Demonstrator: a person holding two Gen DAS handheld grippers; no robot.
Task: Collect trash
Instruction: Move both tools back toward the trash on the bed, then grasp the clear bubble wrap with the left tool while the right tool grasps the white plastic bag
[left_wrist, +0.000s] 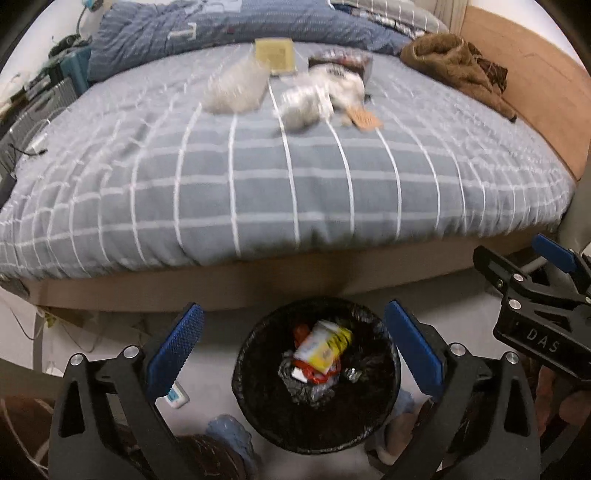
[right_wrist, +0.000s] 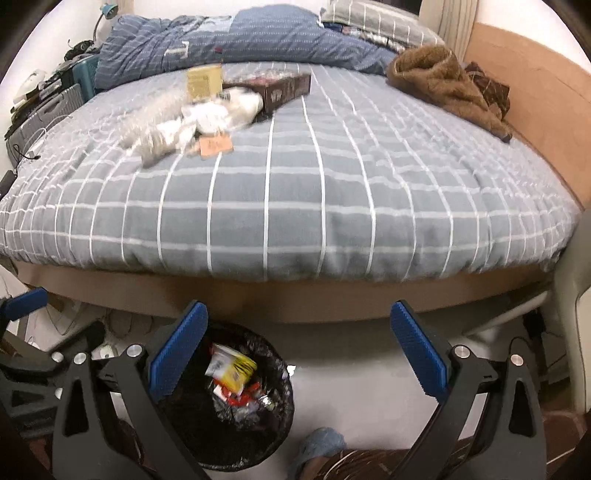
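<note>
A black-lined trash bin (left_wrist: 317, 373) stands on the floor by the bed; a yellow-and-white carton (left_wrist: 325, 345) lies on red and silver wrappers inside it. My left gripper (left_wrist: 293, 349) hovers above the bin, open, nothing between its blue pads. In the right wrist view the bin (right_wrist: 236, 398) sits lower left, and my right gripper (right_wrist: 299, 354) is open and empty over the floor to its right. On the bed lie crumpled clear plastic (left_wrist: 236, 88), white wrappers (left_wrist: 314, 96), an orange tag (left_wrist: 365, 119), a yellowish packet (left_wrist: 275, 55) and a dark box (right_wrist: 280, 90).
The bed with its grey checked sheet (left_wrist: 258, 177) fills the upper view, with a blue quilt (left_wrist: 221, 33) and brown garment (left_wrist: 454, 66) at the back. The right gripper's body (left_wrist: 535, 302) shows at the right edge. Cables (left_wrist: 74, 332), a white device (left_wrist: 177, 395) and blue slippers (right_wrist: 317, 446) lie on the floor.
</note>
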